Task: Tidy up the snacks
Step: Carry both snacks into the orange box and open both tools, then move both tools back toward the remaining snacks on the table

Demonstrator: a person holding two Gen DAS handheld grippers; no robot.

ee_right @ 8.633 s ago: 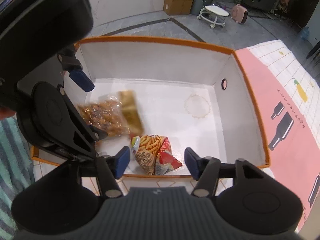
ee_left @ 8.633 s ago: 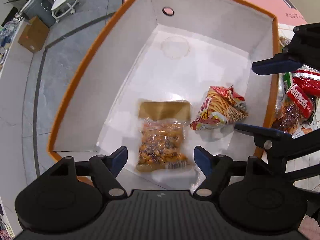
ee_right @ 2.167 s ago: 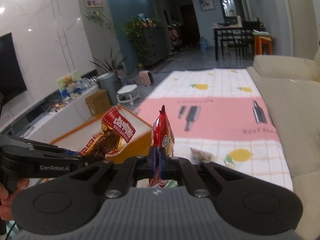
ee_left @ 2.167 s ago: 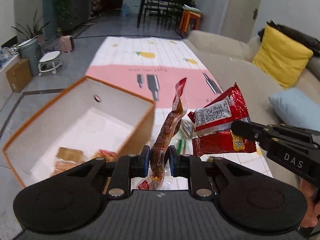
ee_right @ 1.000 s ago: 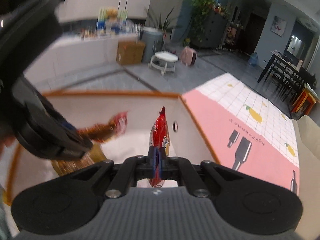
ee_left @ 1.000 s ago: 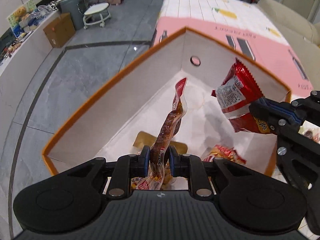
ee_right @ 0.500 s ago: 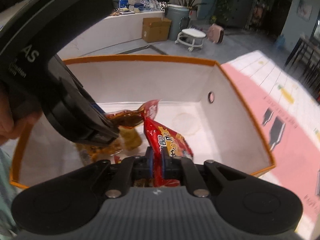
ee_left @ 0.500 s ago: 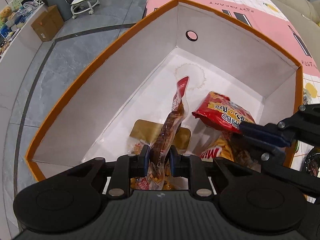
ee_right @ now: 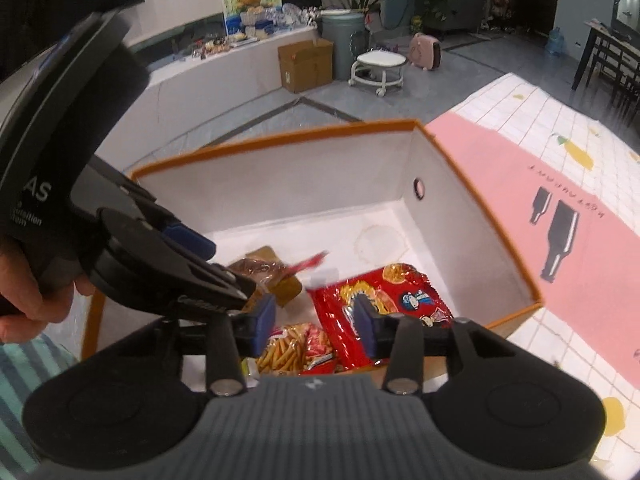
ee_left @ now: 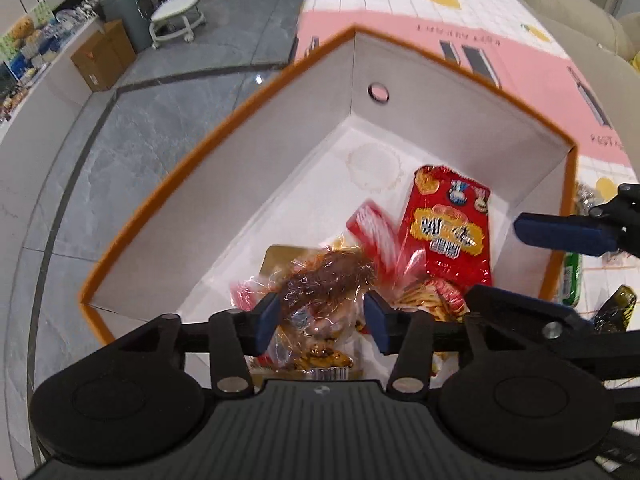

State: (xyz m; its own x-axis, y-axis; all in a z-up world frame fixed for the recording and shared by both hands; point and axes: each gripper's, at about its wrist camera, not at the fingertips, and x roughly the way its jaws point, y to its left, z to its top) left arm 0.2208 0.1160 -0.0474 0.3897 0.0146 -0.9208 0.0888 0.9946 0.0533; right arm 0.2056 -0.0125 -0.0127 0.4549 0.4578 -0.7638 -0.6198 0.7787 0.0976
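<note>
An orange-rimmed white box (ee_left: 224, 136) (ee_right: 480, 216) holds the snacks. A red snack bag (ee_left: 448, 228) (ee_right: 380, 304) lies flat on its floor, free of the right gripper (ee_right: 316, 320), whose jaws are opening above it. A brown meat-snack packet with a red label (ee_left: 332, 272) (ee_right: 264, 268) drops, blurred, between the opening jaws of the left gripper (ee_left: 320, 316), loose from the pads. Under them lie a fries bag (ee_left: 424, 300) (ee_right: 296, 346) and a clear pack of golden snacks (ee_left: 316, 354).
The box stands on a pink and white checked cloth (ee_right: 580, 208). More packets (ee_left: 572, 276) lie on the cloth right of the box. A hand (ee_right: 24, 292) holds the left gripper. Grey floor (ee_left: 160, 92) lies beyond the box.
Both grippers have gone from shut to open. The red bag fell flat onto the box floor, and the brown packet tipped over and is falling out of the left jaws.
</note>
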